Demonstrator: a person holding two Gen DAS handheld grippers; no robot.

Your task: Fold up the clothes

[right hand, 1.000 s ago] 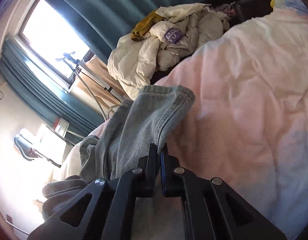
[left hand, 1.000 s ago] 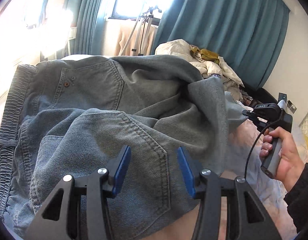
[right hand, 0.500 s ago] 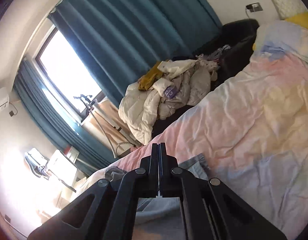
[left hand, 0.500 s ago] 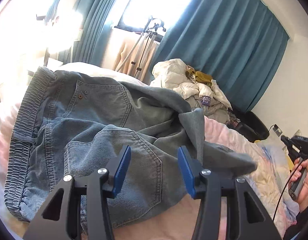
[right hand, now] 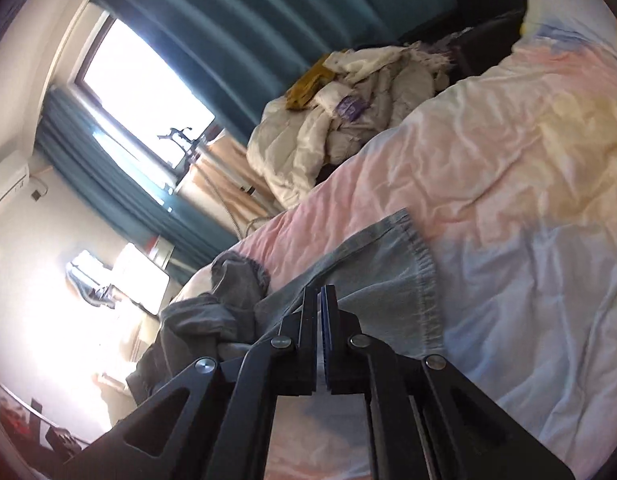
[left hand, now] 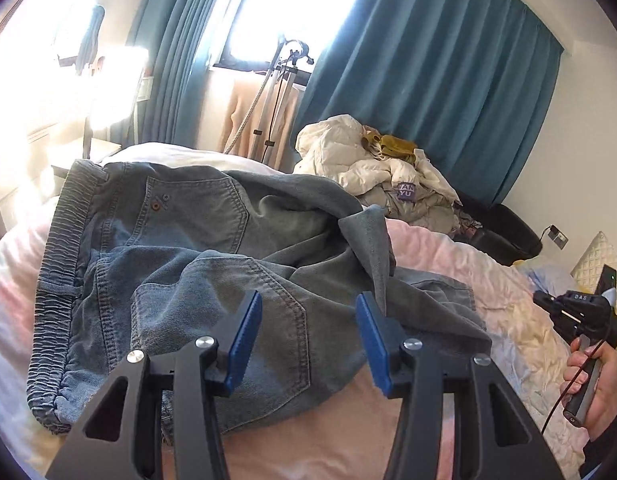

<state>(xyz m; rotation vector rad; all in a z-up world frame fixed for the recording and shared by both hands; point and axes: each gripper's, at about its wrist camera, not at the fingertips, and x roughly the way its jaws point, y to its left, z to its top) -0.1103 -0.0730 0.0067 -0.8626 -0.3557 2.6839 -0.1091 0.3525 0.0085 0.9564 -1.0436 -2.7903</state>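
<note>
Faded blue-grey jeans [left hand: 180, 264]; pastel pink-blue-yellow bedsheet [right hand: 508, 184]; teal curtains [left hand: 440, 92].

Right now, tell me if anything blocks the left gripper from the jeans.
Nothing visible does. The left gripper hangs open just above the jeans, which lie spread on the bed, with only air between its pads and the denim.

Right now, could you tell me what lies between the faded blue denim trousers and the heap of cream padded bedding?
Only a bare strip of pink quilt, seen in the left wrist view.
</note>
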